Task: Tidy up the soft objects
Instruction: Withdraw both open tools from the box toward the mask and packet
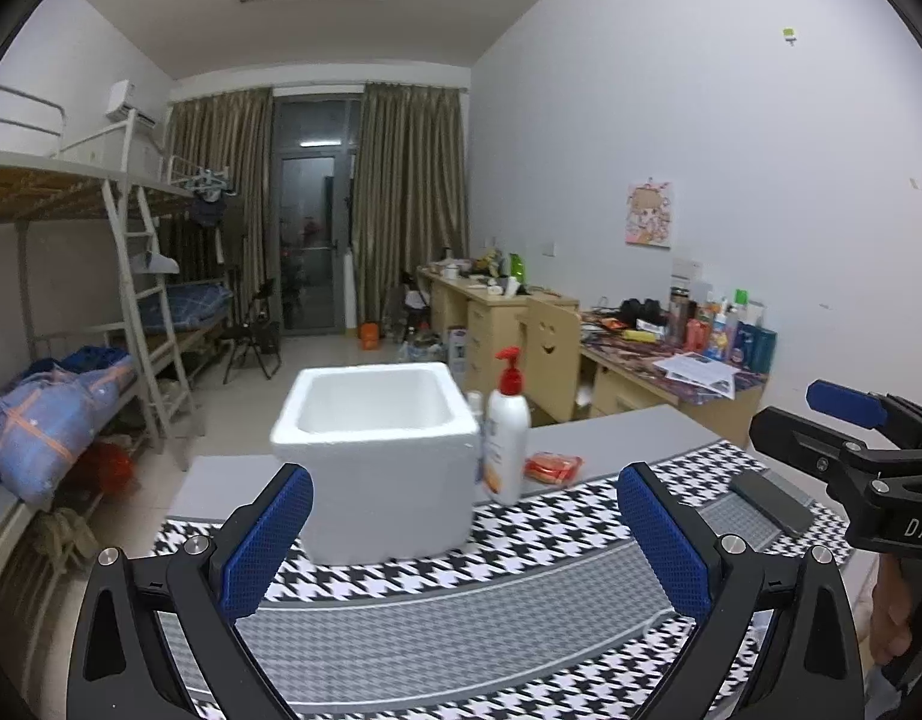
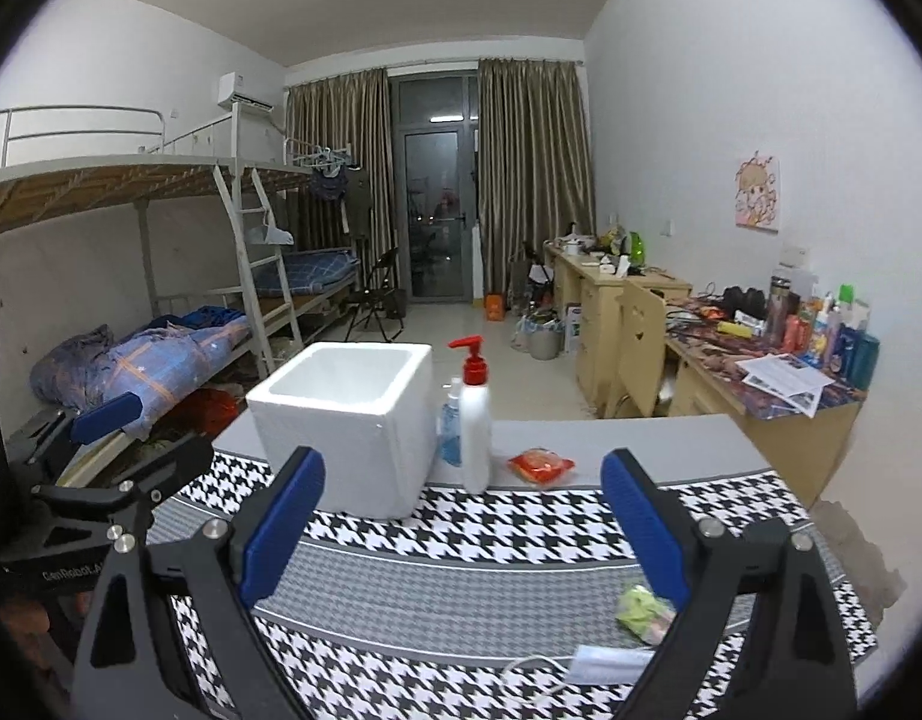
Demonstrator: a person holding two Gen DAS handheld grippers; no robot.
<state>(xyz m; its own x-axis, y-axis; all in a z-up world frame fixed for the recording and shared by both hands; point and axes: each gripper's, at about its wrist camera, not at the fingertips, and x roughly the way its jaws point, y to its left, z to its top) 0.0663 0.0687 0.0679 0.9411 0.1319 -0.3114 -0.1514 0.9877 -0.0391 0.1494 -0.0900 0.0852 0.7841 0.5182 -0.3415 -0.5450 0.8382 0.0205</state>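
A white foam box (image 1: 380, 456) (image 2: 347, 420) stands open-topped on the houndstooth cloth (image 1: 461, 618) (image 2: 461, 588). A red soft packet (image 1: 553, 468) (image 2: 540, 465) lies right of the pump bottle. A green and pink soft packet (image 2: 641, 612) and a pale blue face mask (image 2: 605, 663) lie near the right gripper's right finger. My left gripper (image 1: 464, 540) is open and empty, just short of the box. My right gripper (image 2: 461, 534) is open and empty above the cloth; it also shows at the right edge of the left wrist view (image 1: 845, 420).
A white pump bottle with a red top (image 1: 506, 438) (image 2: 476, 420) stands right of the box, with a small blue bottle (image 2: 450, 426) behind it. A dark flat case (image 1: 773, 498) lies on the cloth's right. Bunk beds stand left, cluttered desks right.
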